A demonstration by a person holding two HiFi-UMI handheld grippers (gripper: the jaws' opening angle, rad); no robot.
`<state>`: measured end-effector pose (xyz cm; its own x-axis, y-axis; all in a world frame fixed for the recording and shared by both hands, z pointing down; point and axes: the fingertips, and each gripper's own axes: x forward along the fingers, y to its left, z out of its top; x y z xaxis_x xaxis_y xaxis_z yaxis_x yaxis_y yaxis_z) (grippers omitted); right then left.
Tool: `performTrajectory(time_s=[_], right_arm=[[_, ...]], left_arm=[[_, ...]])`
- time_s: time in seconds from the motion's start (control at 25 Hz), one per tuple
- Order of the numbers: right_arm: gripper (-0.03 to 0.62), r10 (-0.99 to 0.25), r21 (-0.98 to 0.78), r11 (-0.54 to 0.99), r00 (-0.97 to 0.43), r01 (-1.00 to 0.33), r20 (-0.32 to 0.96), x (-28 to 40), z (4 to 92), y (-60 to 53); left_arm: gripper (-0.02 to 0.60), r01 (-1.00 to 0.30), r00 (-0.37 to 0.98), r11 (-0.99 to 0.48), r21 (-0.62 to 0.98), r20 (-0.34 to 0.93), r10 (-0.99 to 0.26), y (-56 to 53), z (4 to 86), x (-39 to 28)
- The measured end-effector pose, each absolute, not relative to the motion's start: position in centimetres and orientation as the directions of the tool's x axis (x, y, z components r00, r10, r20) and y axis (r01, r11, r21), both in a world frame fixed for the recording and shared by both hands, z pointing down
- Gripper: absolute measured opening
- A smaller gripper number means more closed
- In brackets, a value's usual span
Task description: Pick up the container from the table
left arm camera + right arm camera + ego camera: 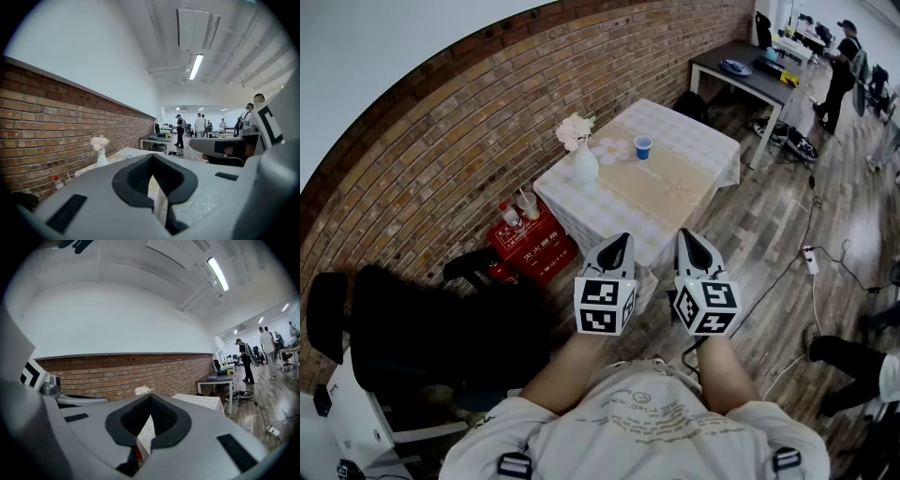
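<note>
A small blue cup [643, 147] stands on the far part of a table [675, 202] covered with a checked cloth; in the left gripper view the cup [130, 156] shows as a tiny blue spot. Both grippers hang side by side in the air short of the table's near edge, well away from the cup. My left gripper [621, 243] is shut with nothing in it, its tips meeting [152, 157]. My right gripper [689, 238] is also shut and empty [150, 397].
A white vase with pale flowers [584, 159] and flower-shaped coasters [609, 148] share the table. A red crate with bottles [532, 242] sits by the brick wall, and a black chair [431, 328] is at my left. A dark desk [750, 75], people [841, 56] and floor cables [811, 255] lie beyond.
</note>
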<state>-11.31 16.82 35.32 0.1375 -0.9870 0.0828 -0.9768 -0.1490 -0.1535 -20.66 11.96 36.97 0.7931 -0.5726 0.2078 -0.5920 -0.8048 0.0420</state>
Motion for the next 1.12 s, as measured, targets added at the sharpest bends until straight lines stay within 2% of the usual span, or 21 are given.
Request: performTrajectory(time_s=[0.6,1.12], right_arm=[[0.002,-0.988,-0.178,-0.120,0.101,-0.977,0.113,-10.1,36.2,16.5],[0.002,-0.988,-0.156,-0.104,0.085,-0.982,0.129,-5.7,37.5,17.6]], left_arm=[[0.003,-0.603,0.784,-0.796,0.054,0.222,-0.579,11.8,37.7,-19.0],[0.003,-0.609,0.785,-0.789,0.075,0.201,-0.587,12.7,38.5,-14.0]])
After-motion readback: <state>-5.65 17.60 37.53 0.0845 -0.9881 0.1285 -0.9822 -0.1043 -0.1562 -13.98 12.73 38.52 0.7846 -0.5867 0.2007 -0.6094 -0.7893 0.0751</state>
